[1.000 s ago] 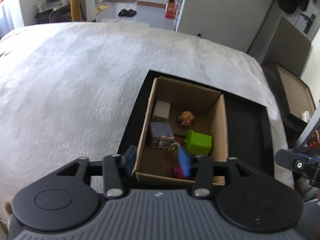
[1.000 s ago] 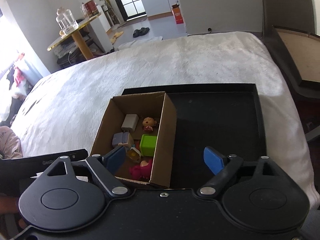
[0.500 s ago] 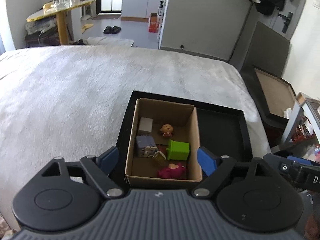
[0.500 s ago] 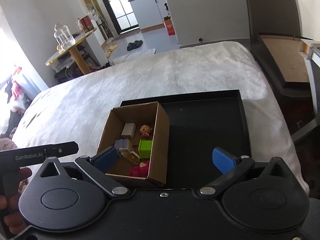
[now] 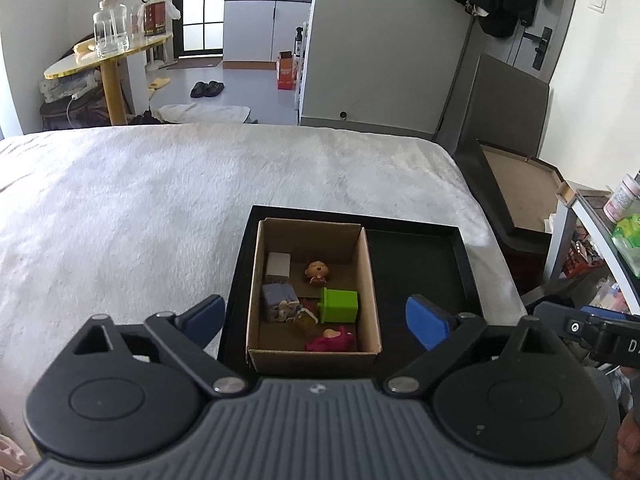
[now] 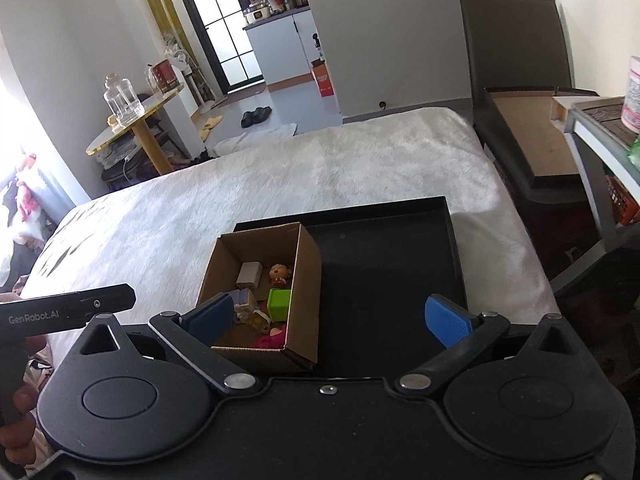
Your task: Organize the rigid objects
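1. Left wrist view: a white plush bed (image 5: pixel 160 208) carries a black tray (image 5: pixel 416 264); the cardboard box (image 5: pixel 370 280) of toys fills its left half. The left tool (image 5: pixel 316 316), angled down above the box, is opening with nothing between its pads; a low pass could snag the box's rim.
2. Right wrist view: the right tool (image 6: pixel 332 316) hangs spread and empty above the box (image 6: pixel 308 280); the soft bed could let the box tip.

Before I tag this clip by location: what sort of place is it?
Probably a small studio flat. A bed with a white plush cover holds the work tray; beyond it a kitchen counter with appliances, slippers on the floor, and a round side table.
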`<state>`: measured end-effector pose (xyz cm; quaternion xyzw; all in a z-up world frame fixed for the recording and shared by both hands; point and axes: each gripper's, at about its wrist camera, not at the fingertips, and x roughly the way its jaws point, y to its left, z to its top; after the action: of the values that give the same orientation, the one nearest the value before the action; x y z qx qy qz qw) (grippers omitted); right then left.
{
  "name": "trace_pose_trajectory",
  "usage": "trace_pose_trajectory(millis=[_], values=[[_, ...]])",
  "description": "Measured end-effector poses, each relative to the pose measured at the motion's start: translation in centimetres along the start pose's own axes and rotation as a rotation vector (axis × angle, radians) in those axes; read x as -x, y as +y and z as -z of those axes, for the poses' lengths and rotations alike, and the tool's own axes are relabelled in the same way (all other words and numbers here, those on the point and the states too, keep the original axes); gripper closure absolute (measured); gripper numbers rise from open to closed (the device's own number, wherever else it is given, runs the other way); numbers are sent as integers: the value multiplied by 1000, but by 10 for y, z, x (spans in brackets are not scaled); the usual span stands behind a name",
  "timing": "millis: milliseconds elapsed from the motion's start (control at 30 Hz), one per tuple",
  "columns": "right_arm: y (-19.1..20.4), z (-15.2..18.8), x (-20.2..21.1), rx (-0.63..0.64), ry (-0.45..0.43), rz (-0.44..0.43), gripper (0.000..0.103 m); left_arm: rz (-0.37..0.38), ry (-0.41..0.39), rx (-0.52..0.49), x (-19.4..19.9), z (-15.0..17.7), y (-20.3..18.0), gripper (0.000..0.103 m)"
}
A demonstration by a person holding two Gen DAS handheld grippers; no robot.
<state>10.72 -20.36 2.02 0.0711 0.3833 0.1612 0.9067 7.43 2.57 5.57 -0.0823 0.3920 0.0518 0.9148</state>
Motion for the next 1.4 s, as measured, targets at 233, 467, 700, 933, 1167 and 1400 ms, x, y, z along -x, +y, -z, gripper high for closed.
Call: trace_pose_trajectory(millis=[233,467,700,933,1167,1400], values=[[1,4,20,16,-22,21,0,6,-29,-15,22,5,-3,2],[2,7,39,4,-43,9,0,30,-65,-34,43,9,-7,1],[2,10,54,-4,-48,14,0,37,-85,-37,60,10,-7,1],[2,17,58,3,-38,14,0,43,-92,-59,66,18,-11,1],[4,23,55,16,-25,12,0,32,-83,-66,66,25,-10,1],[5,28,56,24,-9,25,0,37,-63,-68,62,30,-11,1]])
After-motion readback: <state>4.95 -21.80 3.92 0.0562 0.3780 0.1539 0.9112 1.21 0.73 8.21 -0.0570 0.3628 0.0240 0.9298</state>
